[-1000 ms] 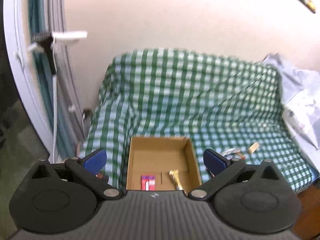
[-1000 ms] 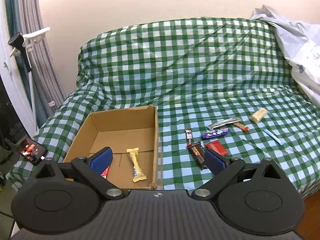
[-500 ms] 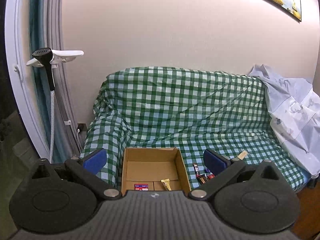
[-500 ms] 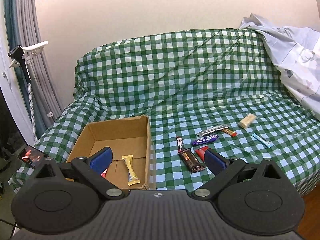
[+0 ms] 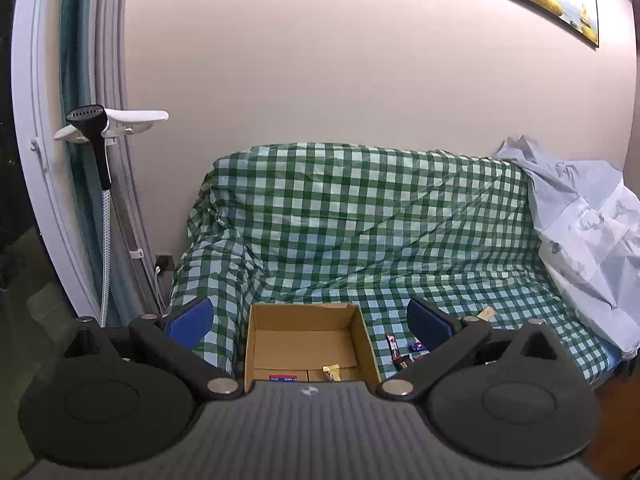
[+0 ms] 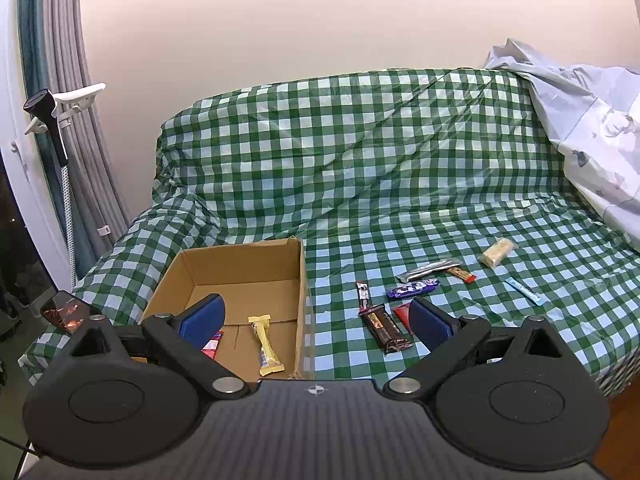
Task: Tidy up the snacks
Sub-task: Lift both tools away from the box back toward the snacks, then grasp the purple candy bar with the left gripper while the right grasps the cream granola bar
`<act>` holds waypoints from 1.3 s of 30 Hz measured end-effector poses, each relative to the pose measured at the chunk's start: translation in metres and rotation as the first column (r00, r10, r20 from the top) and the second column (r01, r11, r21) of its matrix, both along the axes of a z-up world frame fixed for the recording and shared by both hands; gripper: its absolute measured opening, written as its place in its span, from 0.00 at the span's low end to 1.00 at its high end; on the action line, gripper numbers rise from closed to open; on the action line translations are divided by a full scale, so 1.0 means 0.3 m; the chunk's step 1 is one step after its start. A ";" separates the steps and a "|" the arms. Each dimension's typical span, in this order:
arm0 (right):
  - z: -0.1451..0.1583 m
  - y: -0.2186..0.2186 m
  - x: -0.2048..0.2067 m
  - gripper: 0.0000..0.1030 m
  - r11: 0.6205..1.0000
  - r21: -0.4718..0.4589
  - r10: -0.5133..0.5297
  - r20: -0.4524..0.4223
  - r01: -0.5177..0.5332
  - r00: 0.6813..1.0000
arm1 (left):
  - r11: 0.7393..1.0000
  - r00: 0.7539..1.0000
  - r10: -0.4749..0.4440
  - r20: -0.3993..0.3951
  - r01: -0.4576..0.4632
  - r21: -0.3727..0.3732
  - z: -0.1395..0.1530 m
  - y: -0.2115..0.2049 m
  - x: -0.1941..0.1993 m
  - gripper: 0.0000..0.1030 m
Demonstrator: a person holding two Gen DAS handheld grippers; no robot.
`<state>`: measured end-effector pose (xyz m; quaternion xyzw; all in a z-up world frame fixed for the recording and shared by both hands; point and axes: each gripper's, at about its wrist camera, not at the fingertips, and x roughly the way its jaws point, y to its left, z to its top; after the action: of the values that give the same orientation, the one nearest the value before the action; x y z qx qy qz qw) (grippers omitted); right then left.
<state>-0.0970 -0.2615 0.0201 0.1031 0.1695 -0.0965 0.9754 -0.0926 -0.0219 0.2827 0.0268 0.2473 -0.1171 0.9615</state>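
Observation:
An open cardboard box (image 6: 244, 272) sits on the green checked sofa cover (image 6: 360, 168); it also shows in the left wrist view (image 5: 304, 336). Inside lie a yellow bar (image 6: 267, 344) and a red packet (image 6: 212, 345). Several snacks lie right of the box: a dark brown bar (image 6: 385, 328), a purple bar (image 6: 413, 288), a silver stick (image 6: 429, 270), a beige bar (image 6: 497, 253), a blue stick (image 6: 525, 291). My right gripper (image 6: 316, 316) is open and empty, held back above the box's front edge. My left gripper (image 5: 310, 318) is open and empty, farther back.
A pale blue sheet (image 6: 592, 128) is heaped on the sofa's right end. A garment steamer (image 5: 98, 152) stands by grey curtains at the left. A phone (image 6: 66, 312) lies on the sofa's left arm. Wooden floor shows at the lower right.
Both grippers have pulled back and up from the sofa, so box and snacks look smaller. Both stay open and empty. The objects have not moved.

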 end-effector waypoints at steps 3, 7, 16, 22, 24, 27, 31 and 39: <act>-0.003 -0.001 0.003 0.95 1.000 0.002 -0.004 -0.001 0.004 1.000 | 1.000 1.000 0.002 -0.002 -0.002 0.000 0.002 -0.006 0.010 1.00; -0.009 0.002 0.006 0.95 1.000 0.004 -0.004 -0.004 0.004 1.000 | 1.000 1.000 0.005 -0.009 -0.005 -0.001 0.011 -0.012 0.023 1.00; -0.021 -0.044 0.013 0.96 1.000 0.010 -0.027 0.000 0.027 1.000 | 0.998 0.997 0.027 0.078 -0.022 -0.059 0.125 0.003 -0.008 1.00; -0.053 -0.172 0.032 0.97 0.995 0.030 -0.094 -0.007 0.094 0.996 | 0.991 0.988 -0.075 0.135 0.089 -0.102 0.160 -0.049 -0.069 1.00; -0.072 -0.229 0.043 0.97 0.992 0.044 -0.122 -0.010 0.122 0.993 | 0.987 0.982 -0.118 0.147 0.133 -0.094 0.145 -0.094 -0.068 1.00; -0.101 -0.327 0.055 0.97 0.982 0.074 -0.173 -0.010 0.173 0.985 | 0.980 0.980 -0.173 0.095 0.181 -0.084 0.087 -0.177 -0.012 1.00; -0.153 -0.481 0.048 0.97 0.959 0.117 -0.259 -0.021 0.260 0.966 | 0.968 0.968 -0.250 -0.033 0.250 -0.015 -0.049 -0.354 0.144 1.00; -0.267 -0.814 0.082 0.97 0.902 0.136 -0.398 -0.102 0.409 0.912 | 0.863 0.894 -0.338 -0.292 0.419 0.281 -0.560 -0.846 0.558 1.00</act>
<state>-0.0723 -0.5056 -0.0600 0.2073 0.1865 -0.2865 0.9166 0.0748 -0.2755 0.1147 0.2253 0.3644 -0.2629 0.8645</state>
